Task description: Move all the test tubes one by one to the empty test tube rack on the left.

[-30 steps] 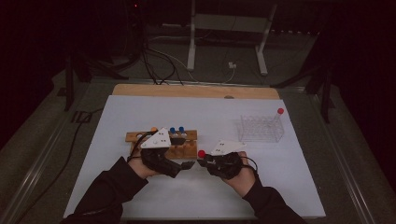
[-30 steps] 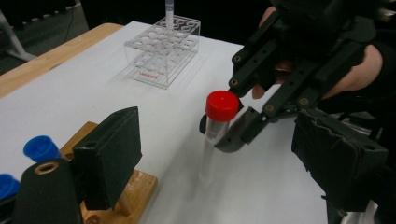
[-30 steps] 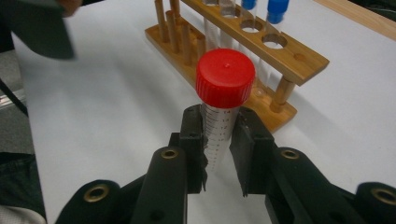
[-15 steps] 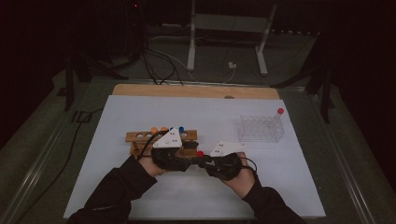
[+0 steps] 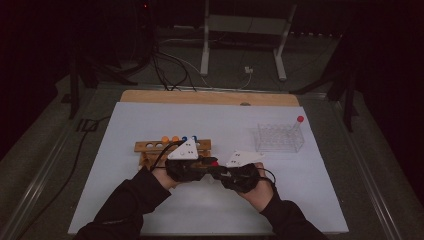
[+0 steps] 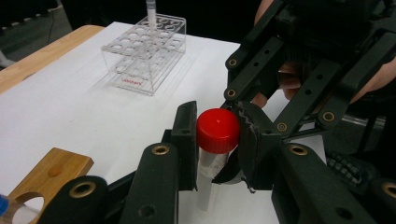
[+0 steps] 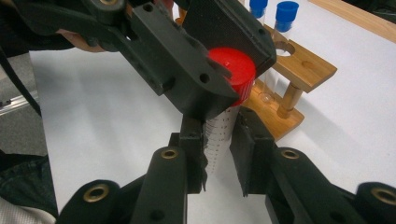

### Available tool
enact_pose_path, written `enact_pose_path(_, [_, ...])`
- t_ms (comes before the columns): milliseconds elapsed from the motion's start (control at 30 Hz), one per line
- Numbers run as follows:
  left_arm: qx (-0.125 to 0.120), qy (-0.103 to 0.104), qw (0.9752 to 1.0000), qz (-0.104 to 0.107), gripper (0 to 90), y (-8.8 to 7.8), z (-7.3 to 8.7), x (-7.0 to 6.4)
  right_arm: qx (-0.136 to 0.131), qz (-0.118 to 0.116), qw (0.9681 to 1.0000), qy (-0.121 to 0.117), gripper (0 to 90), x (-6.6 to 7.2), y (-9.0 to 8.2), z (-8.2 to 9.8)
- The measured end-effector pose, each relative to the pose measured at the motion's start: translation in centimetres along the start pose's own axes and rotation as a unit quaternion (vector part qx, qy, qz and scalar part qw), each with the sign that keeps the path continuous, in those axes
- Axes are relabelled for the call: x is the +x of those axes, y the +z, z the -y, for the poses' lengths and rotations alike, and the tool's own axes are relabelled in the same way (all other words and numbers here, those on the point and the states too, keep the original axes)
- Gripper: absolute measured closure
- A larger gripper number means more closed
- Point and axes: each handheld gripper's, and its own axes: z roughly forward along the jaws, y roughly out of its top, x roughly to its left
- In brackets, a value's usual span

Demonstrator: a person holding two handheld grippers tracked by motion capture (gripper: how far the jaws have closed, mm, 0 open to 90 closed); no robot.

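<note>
Left gripper view: red-capped tube [image 6: 216, 140], upright above the white mat [image 6: 70, 112], its foot cut off. Left gripper [image 6: 217, 135], jaws just closing, clamps the cap; right gripper [image 7: 219, 140] clasps the graduated barrel. Wooden rack [image 7: 299, 70] and clear rack [image 6: 144, 51] beyond.

Both sleeves [image 5: 131, 199] are dark, close to black, and reach the wrists. Each hand carries black tongs: the left tongs [image 6: 217, 144] and the right tongs [image 7: 219, 154] share one build, flat black linkage bars pinned with brass-coloured rivets and pierced with small round holes. Their pads [image 7: 198, 156] are black and flat, with a toothed, sawlike edge. A pale grey three-cornered plate [image 5: 184, 150] with small dark marks tops each body, and a thin black cable [image 5: 161, 155] loops off behind.
</note>
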Motion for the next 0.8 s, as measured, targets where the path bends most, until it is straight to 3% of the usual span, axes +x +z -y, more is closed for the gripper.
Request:
enact_pose_path(133, [-0.003, -0.003, 1.0000, -0.004, 71.5, -0.5, -0.2, 0.1, -0.012, -0.004, 0.9999, 0.005, 70.8, -0.1, -0.2, -0.1])
enact_pose_path(400, [-0.011, -0.011, 0.9994, -0.032, 71.5, -2.0, -0.6, 0.8, -0.042, 0.014, 0.9990, 0.007, 49.0, -0.5, -1.2, -0.3])
enact_pose_path(800, [-0.026, -0.010, 0.9973, -0.068, 71.5, -5.4, -1.4, 1.7, -0.057, 0.025, 0.9977, 0.027, 8.5, -1.0, -1.7, -0.3])
